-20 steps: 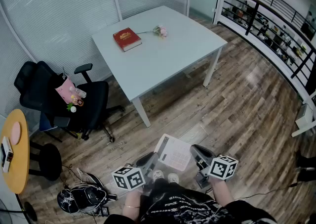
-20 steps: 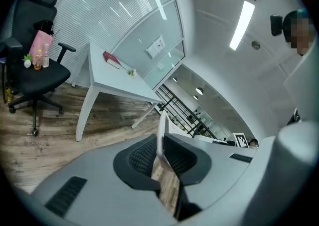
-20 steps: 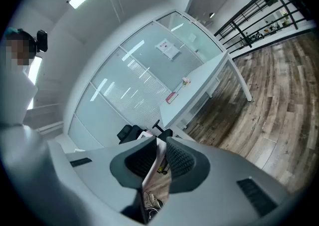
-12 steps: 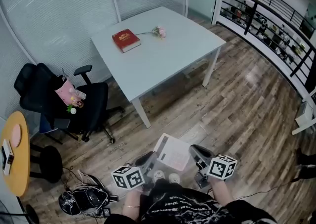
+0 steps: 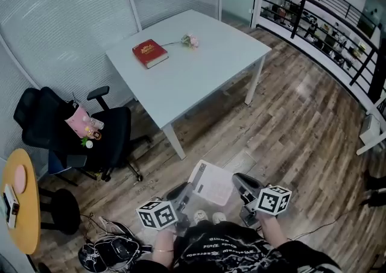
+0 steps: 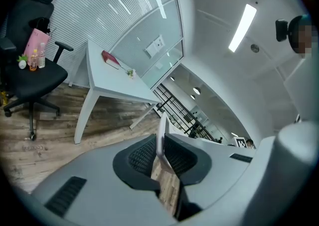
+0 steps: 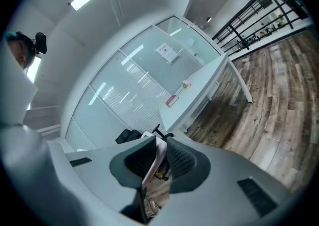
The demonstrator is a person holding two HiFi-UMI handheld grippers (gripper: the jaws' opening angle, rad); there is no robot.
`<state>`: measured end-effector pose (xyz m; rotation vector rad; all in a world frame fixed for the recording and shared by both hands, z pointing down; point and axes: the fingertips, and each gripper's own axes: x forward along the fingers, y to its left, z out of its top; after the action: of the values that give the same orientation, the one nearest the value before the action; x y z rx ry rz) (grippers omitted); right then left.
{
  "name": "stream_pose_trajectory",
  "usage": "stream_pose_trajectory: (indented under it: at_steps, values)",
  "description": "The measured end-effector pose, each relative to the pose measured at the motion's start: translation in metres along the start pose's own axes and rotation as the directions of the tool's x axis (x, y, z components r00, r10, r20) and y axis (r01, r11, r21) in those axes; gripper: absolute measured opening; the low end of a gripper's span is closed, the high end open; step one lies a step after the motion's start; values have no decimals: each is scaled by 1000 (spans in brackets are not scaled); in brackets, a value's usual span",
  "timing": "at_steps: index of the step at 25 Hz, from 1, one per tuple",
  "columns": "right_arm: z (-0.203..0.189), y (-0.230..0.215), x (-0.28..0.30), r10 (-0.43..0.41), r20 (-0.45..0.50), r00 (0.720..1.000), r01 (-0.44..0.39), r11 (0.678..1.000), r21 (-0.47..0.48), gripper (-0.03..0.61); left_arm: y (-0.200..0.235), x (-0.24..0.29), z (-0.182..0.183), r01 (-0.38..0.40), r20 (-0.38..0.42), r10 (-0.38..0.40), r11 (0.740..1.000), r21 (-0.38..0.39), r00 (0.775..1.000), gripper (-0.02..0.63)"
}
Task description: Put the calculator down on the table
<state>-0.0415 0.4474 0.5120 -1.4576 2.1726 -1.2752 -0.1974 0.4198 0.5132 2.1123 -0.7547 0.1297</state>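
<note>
A white calculator (image 5: 212, 184) hangs flat over the wooden floor, low in the head view, held by both grippers. My left gripper (image 5: 183, 193) is shut on its left edge, and my right gripper (image 5: 242, 185) is shut on its right edge. In the left gripper view the calculator (image 6: 160, 135) shows as a thin white edge squeezed between the dark pads (image 6: 142, 156). The right gripper view shows the calculator's edge (image 7: 158, 156) pinched the same way. The pale table (image 5: 205, 70) stands ahead, well beyond the calculator.
On the table lie a red book (image 5: 150, 53) and a pink flower (image 5: 190, 40). A black office chair (image 5: 90, 136) with small items stands at the left, a yellow round table (image 5: 27, 205) beyond it. A black bag and cables (image 5: 108, 247) lie on the floor. A railing (image 5: 325, 18) runs at the right.
Both grippers keep the same hold on the calculator. The head view has shifted a little, so the table and chair sit slightly further left in the picture.
</note>
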Motion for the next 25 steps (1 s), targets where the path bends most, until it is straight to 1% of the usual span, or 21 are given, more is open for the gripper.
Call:
stream_pose_trajectory:
  at_steps: [3, 8, 12, 15, 18, 21, 25]
  values:
    - [-2, 1, 7, 1, 22, 1000, -1, 1000, 9, 74, 8, 1, 8, 15, 11, -15, 1000, 7, 1000, 57]
    - [-3, 5, 12, 22, 74, 997, -27, 997, 69, 72, 12, -1, 17, 16, 2, -16, 1000, 10, 1000, 57]
    - [-1, 2, 21, 12, 62, 998, -16, 999, 51, 72, 19, 3, 26, 11, 1, -11, 1000, 6, 1000, 58]
    - [7, -5, 30, 8, 55, 998, -11, 999, 45, 72, 23, 13, 30, 8, 8, -8, 1000, -5, 1000, 58]
    - [18, -12, 43, 17, 26, 1000, -18, 999, 34, 73, 31, 27, 38, -11, 18, 11, 1000, -19, 1000, 58]
    - [34, -24, 57, 34, -1, 999, -34, 999, 27, 74, 35, 44, 50, -30, 23, 31, 999, -25, 999, 60]
    - [68, -42, 81, 53, -39, 998, -52, 998, 23, 74, 38, 77, 71, -61, 22, 62, 998, -28, 998, 60]
